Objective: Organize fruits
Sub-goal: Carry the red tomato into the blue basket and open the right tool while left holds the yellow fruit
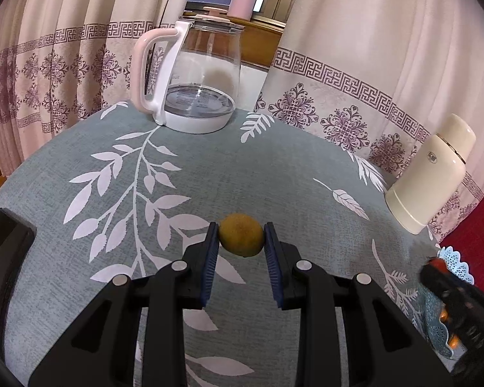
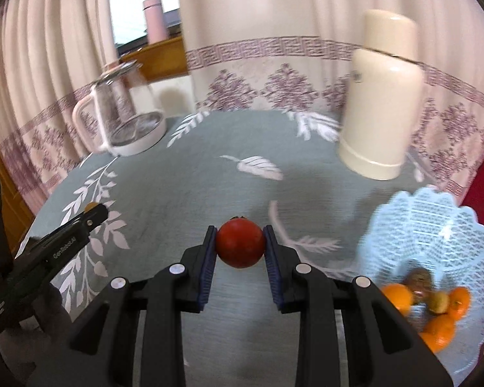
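**Fruits held in both tongs over the counter**

Fruits are in both tongs. The left tongs (image 1: 241,237) are closed on a small yellow-brown fruit (image 1: 240,234); its two blue pads touch the fruit on both sides, above the grey-green leaf-pattern cloth of the counter (image 1: 274,167). Taking the cream flask (image 2: 379,96) as landmark: the glass kettle (image 2: 126,119) with pink handle stands far to its left at the back edge of the counter, and the left tongs (image 2: 95,213) are seen lower on the left. The right tongs (image 2: 240,242) are in front of the flask and to its left, closed on a red round fruit (image 2: 240,243), pads pressing both sides. The white lace-pattern basket (image 2: 435,219) is in front of the flask, slightly to its right, and holds several orange fruits (image 2: 397,295) and some brownish ones. This view is somewhat blurred.
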Motion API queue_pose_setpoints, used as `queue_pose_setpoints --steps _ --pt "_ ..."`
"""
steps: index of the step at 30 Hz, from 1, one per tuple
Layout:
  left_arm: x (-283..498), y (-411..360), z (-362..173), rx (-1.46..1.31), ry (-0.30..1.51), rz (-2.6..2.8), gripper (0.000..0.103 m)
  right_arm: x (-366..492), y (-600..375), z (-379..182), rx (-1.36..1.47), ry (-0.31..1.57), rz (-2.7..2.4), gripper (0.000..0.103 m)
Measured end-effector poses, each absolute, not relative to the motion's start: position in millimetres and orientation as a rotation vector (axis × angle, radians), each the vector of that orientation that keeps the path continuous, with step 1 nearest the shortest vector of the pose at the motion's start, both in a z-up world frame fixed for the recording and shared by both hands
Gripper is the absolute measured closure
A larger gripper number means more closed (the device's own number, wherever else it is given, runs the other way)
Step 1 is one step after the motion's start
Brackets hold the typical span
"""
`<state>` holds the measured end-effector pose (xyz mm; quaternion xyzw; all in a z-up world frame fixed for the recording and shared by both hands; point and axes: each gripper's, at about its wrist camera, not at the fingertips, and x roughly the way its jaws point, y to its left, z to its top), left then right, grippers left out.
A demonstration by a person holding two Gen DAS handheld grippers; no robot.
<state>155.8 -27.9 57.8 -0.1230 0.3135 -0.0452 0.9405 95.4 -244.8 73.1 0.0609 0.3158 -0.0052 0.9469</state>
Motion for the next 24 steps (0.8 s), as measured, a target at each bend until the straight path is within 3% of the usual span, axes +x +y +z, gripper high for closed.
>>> queue_pose_setpoints --steps 11,24 --pt "152.2 -32.4 61.0 -0.24 0.63 -0.104 0.074 76.2 -321.3 79.6 0.244 0.659 -0.141 0.074" --pt "150.7 -35.7 60.6 -0.229 0.628 -0.114 0.074 93.4 -380.4 39.6 0.439 0.82 -0.221 0.073"
